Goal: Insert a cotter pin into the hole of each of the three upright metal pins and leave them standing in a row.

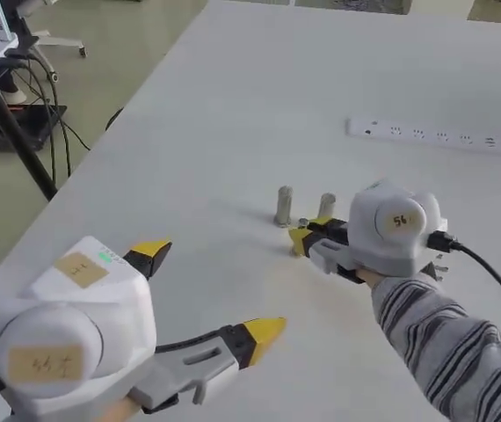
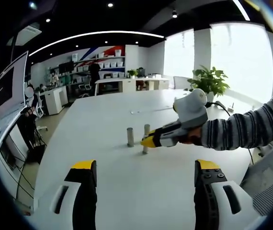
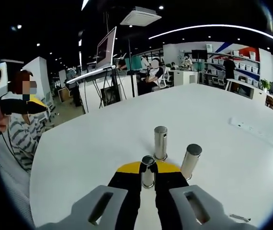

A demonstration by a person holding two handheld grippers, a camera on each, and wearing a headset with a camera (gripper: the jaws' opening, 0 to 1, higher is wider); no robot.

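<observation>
Three short upright metal pins stand close together on the white table (image 1: 233,105). Two are free: one (image 1: 284,205) on the left, another (image 1: 326,205) beside it. The third pin (image 3: 148,172) is nearest to me, and my right gripper (image 3: 148,184) is shut on it, yellow tips pressed against its sides. From the head view the right gripper (image 1: 300,239) comes in from the right, with the held pin's top (image 1: 303,223) just showing. My left gripper (image 1: 206,290) hangs open and empty at the lower left, well short of the pins. A thin cotter pin (image 3: 238,218) lies on the table to the right.
A white power strip (image 1: 431,136) lies at the far right of the table. Off the table's left edge are a black stand (image 1: 18,132) and loose cables on the floor. A person's striped sleeve (image 1: 444,352) comes in from the lower right.
</observation>
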